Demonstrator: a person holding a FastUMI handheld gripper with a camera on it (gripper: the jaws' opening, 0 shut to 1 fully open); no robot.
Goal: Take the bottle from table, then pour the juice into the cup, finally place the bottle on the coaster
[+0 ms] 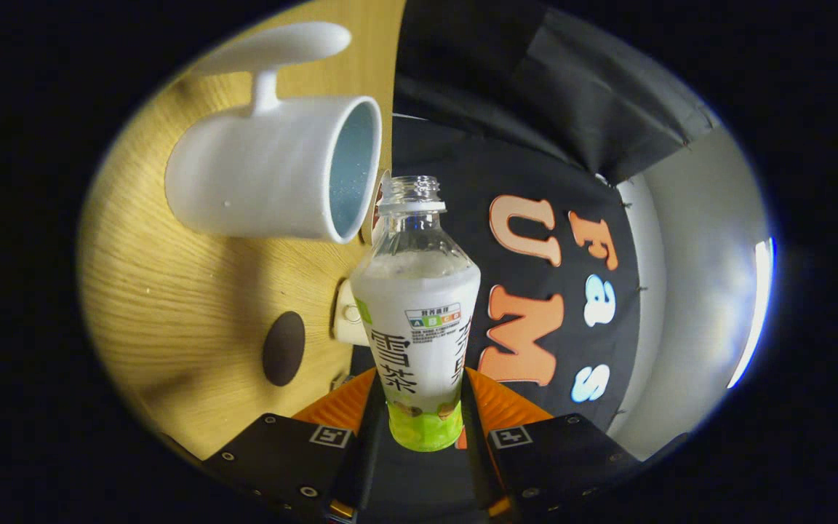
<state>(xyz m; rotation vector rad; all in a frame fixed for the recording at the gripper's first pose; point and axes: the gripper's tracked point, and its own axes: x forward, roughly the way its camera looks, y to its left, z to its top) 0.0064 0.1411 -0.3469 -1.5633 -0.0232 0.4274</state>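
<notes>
Right, the gripper (423, 418) is clamping the bottle (419, 320) by its lower body, with both fingers pressing on its sides, so it is a firm grasp on the bottle. The whole view is rolling hard to one side: the wooden table (172, 306) is showing as a near-vertical plane next to the booth wall (535, 145).

The bottle is sitting between the fingers and running straight ahead of them, cap off, open neck pointing away from the camera. White liquid is filling it up to the shoulder; the neck above that is looking clear.

The white cup (273, 171) is standing on the table just beyond the bottle's mouth, its handle sticking out on the far side. The bottle's opening is sitting right beside the cup's rim, close to the lip; I cannot tell if they are touching. I am seeing no stream of liquid between them.

The dark round coaster (284, 348) is lying flat on the table, beside the bottle's midsection and well apart from the cup. A small pale object (348, 314) is poking out from behind the bottle near the coaster; I cannot tell what it is.
</notes>
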